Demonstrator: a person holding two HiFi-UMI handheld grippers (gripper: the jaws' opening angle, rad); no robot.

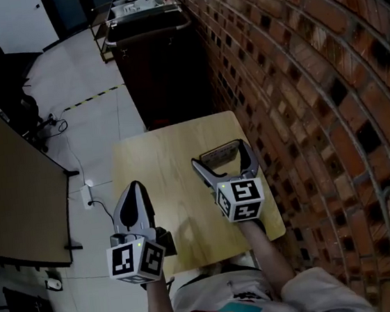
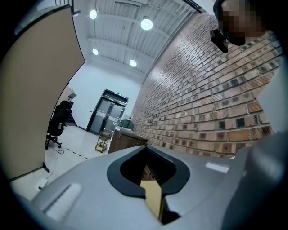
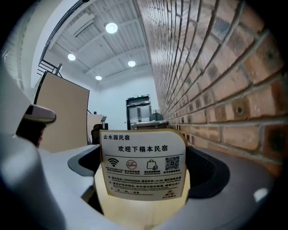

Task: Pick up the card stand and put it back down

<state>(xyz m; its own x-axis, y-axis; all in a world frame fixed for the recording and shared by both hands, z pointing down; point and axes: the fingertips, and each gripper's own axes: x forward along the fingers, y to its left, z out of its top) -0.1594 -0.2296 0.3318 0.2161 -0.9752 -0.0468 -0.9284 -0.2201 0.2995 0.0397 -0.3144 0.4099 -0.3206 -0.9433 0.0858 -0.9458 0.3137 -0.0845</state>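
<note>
Between the right hand-held gripper's (image 1: pixel 220 153) spread jaws stands the card stand (image 3: pixel 143 164) on the desk (image 1: pixel 161 163). Close squarely on its edges and lift vertically. The left hand-held gripper (image 1: pixel 135 186) hangs idle, jaws together.

The card stand (image 1: pixel 217 154) is standing on the table (image 1: pixel 161 163), right of centre in the frame, between the right tongs (image 1: pixel 220 157). The left tongs (image 1: pixel 136 186) are hanging lower left, over the table's left edge.
</note>
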